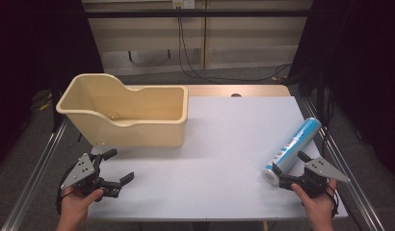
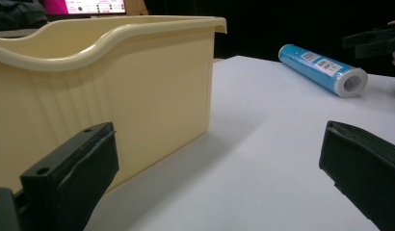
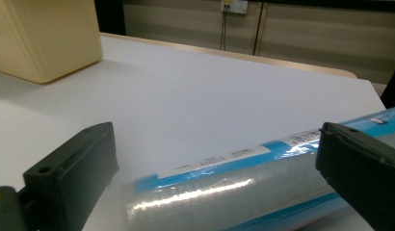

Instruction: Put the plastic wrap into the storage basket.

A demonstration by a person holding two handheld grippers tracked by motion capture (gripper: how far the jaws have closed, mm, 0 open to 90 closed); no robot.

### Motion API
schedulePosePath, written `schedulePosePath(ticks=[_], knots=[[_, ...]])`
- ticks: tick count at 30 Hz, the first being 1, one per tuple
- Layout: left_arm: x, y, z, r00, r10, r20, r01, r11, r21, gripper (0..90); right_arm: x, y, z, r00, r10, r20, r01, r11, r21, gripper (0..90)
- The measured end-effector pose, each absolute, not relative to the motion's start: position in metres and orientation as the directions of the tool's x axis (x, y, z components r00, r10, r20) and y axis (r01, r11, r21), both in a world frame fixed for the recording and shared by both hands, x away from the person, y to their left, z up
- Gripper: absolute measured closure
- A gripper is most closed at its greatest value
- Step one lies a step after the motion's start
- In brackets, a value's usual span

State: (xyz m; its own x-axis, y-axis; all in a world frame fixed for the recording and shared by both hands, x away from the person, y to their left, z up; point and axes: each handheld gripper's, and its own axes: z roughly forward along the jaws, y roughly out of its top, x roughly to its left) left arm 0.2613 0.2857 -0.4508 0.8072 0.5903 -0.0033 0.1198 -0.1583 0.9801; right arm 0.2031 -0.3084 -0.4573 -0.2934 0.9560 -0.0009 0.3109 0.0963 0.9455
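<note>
A blue roll wrapped in clear film (image 1: 293, 149) lies on the white table top (image 1: 224, 144) at the right, its white end facing the near edge. My right gripper (image 1: 289, 162) is open at that near end, and in the right gripper view the roll (image 3: 243, 187) lies between its jaws, with a gap beside the left one (image 3: 217, 163). My left gripper (image 1: 119, 166) is open over bare table at the near left, just in front of the cream plastic bin (image 1: 128, 113). In the left gripper view its jaws (image 2: 217, 159) frame the bin wall (image 2: 138, 91) and the far roll (image 2: 323, 67).
The bin is empty and stands at the back left of the table. Metal rails run along both table sides (image 1: 39, 163). Cables hang at the wall behind (image 1: 186, 53). The right hand's gripper (image 2: 374, 41) is visible beyond the roll in the left gripper view.
</note>
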Motion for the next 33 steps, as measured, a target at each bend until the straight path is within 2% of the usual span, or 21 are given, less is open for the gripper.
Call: schedulePosePath(ticks=[20,29,33], knots=[[0.263,0.282,-0.453,0.819,0.574,-0.003,0.126,-0.176,0.976,0.0,0.257,-0.328,-0.440,-0.104,0.994,0.038,0.472,0.016,0.882,1.9],[0.263,0.281,-0.454,0.826,0.564,0.000,0.128,-0.187,0.974,0.0,0.284,-0.335,-0.438,0.001,0.998,0.065,0.602,-0.052,0.797,2.6],[0.263,0.281,-0.454,0.827,0.562,-0.002,0.130,-0.187,0.974,0.0,0.290,-0.335,-0.438,0.039,0.996,0.076,0.629,-0.084,0.773,3.2]])
